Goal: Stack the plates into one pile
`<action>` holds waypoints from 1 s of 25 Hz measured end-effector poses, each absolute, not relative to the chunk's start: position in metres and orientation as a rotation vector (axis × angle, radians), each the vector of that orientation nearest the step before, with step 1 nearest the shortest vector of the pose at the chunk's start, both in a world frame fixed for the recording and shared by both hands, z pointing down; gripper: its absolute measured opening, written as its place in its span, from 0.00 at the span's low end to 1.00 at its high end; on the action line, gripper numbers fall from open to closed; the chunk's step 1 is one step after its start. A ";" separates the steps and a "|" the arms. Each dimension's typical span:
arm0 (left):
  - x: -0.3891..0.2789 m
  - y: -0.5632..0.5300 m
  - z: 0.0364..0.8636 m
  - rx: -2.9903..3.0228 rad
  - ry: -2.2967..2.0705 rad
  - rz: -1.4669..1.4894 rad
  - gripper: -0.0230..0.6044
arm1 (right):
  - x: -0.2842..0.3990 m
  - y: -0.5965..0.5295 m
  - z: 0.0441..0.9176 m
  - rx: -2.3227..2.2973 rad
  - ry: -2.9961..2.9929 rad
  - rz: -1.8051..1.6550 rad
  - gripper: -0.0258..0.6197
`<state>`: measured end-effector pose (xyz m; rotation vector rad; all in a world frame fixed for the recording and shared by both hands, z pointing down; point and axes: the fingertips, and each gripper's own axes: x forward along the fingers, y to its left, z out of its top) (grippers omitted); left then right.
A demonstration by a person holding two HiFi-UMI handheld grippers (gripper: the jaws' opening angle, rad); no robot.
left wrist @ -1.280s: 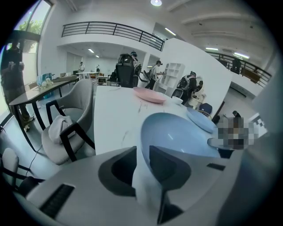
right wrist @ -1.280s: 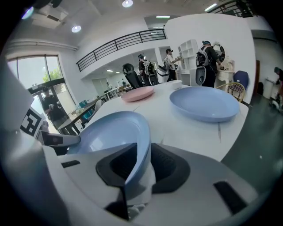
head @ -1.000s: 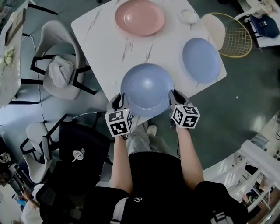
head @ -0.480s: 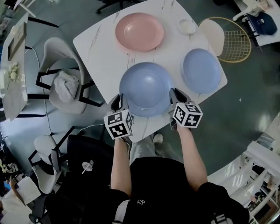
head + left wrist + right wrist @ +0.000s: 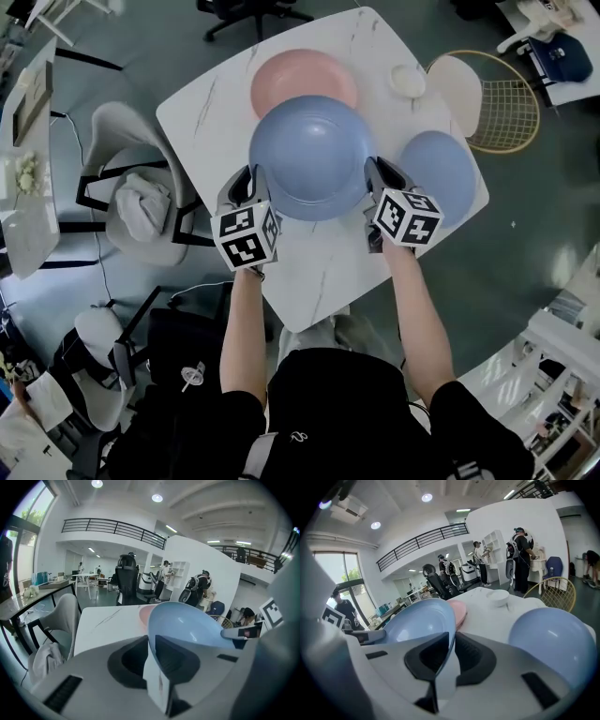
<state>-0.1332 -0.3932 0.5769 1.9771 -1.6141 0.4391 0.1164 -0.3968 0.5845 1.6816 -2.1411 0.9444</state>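
Note:
A large blue plate (image 5: 311, 155) hangs above the white marble table (image 5: 211, 108), held by its two side rims. My left gripper (image 5: 251, 180) is shut on the left rim (image 5: 151, 641). My right gripper (image 5: 375, 174) is shut on the right rim (image 5: 449, 644), and its jaws have just tightened a little on it. In the head view the held plate covers the near part of a pink plate (image 5: 286, 77) lying at the far side of the table. A smaller blue plate (image 5: 452, 157) lies by the table's right corner, just beyond my right gripper.
A small white dish (image 5: 407, 80) sits at the far right of the table. A grey chair with a cloth on it (image 5: 141, 204) stands to the left. A gold wire chair (image 5: 502, 86) stands to the right, close to the table's corner.
Both grippers have carried the large blue plate up and away from the near table edge. It now overlaps the pink plate in the head view.

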 end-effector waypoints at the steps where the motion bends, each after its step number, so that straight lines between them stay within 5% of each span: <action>1: -0.133 -0.405 0.575 1.985 -1.614 0.434 0.14 | 0.117 -0.408 0.584 1.684 -2.140 0.938 0.11; 19: -0.132 -0.558 0.609 1.984 -1.599 0.477 0.13 | 0.117 -0.550 0.624 1.695 -2.043 0.945 0.12; 25: -0.132 -0.562 0.628 1.962 -1.545 0.521 0.16 | 0.109 -0.553 0.634 1.612 -2.059 0.884 0.24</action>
